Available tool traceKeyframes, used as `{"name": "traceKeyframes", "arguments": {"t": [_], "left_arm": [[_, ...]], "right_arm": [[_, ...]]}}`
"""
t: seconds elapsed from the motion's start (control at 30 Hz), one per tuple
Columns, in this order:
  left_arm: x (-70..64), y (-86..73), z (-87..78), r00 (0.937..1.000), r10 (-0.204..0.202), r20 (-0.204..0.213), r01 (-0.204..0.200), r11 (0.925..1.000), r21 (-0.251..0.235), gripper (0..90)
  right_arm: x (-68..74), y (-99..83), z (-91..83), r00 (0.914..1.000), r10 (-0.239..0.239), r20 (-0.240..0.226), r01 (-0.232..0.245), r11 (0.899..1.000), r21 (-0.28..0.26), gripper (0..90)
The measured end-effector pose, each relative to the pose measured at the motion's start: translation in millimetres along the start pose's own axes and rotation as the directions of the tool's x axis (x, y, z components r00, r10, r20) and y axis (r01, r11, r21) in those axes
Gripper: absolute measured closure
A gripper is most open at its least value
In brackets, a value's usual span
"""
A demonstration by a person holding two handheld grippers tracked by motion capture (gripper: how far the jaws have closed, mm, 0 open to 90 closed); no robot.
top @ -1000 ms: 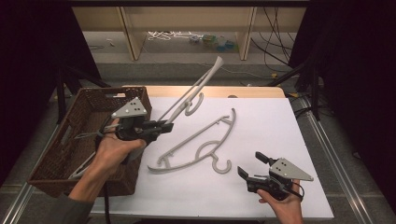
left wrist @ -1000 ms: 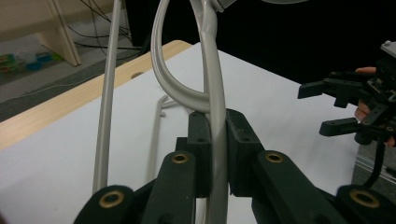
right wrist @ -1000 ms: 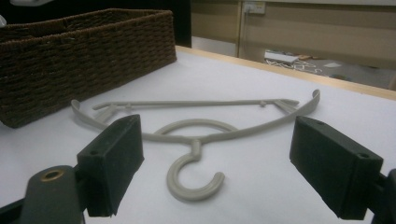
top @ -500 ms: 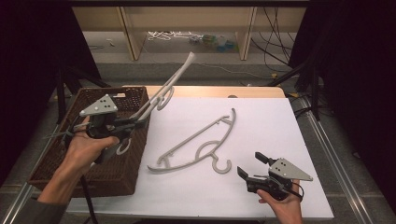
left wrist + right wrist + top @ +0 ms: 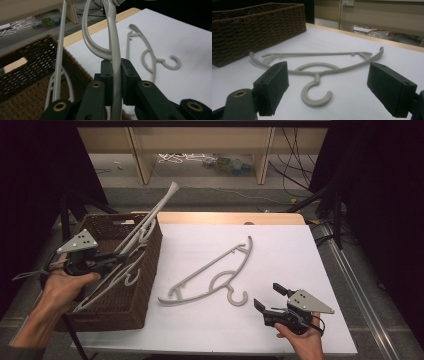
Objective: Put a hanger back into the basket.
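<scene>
One grey hanger [image 5: 145, 227] was clamped in my left gripper [image 5: 115, 72], tilted over the wicker basket [image 5: 150, 270] at the surface's left edge, where another already lay. My right gripper [image 5: 272, 301] sat with jaws apart near the front edge, just short of the second hanger [image 5: 210, 275] lying mid-surface. I judged the raised hanger's long arm could catch the basket rim or tangle with the one inside.

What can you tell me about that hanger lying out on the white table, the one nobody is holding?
The hanger on the table is pale grey and looks like moulded plastic. It lies flat on the white tabletop, right of the wicker basket and apart from it. It has curved shoulders, a straight bottom bar, a loop at the neck and an open hook that points toward the right gripper, whose jaws stand open short of it. Nothing grips it.
</scene>
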State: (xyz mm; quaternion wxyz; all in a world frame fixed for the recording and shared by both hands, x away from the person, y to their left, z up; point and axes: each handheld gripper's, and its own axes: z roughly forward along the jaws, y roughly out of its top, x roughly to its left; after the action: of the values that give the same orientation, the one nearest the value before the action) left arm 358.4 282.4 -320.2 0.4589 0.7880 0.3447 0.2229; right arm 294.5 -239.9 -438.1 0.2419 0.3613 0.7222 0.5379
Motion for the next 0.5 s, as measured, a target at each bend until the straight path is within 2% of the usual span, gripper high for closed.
{"name": "traceKeyframes", "arguments": {"t": [0.03, 0.07, 0.13, 0.3, 0.5], "left_arm": [[3.7, -4.3, -2.0, 1.0, 0.0, -0.002, 0.0, 1.0, 0.001, 81.7], [3.9, -7.4, -3.6, 0.9997, -0.026, -0.002, 0.026, 0.9996, 0.009, 81.7], [11.7, -14.1, -7.2, 0.9998, -0.004, -0.018, 0.004, 0.9999, 0.013, 81.7], [19.4, -28.8, -17.0, 0.9993, -0.014, -0.034, 0.015, 0.9996, 0.023, 81.7], [22.5, -41.4, -26.2, 0.9985, -0.021, -0.051, 0.023, 0.999, 0.038, 81.8]], "right_arm": [[0.2, -0.1, 0.8, 0.9999, 0.003, -0.01, -0.003, 1.0, -0.006, 18.3], [0.2, 0.1, 0.4, 1.0, -0.004, 0.0, 0.004, 1.0, -0.001, 18.3], [0.4, -0.6, 0.9, 1.0, -0.002, 0.001, 0.002, 1.0, 0.002, 18.3], [-0.1, -0.7, 1.0, 1.0, -0.002, 0.006, 0.002, 1.0, 0.002, 18.3], [0.3, -0.9, 1.7, 1.0, 0.0, 0.004, 0.0, 1.0, -0.003, 18.3]]}}
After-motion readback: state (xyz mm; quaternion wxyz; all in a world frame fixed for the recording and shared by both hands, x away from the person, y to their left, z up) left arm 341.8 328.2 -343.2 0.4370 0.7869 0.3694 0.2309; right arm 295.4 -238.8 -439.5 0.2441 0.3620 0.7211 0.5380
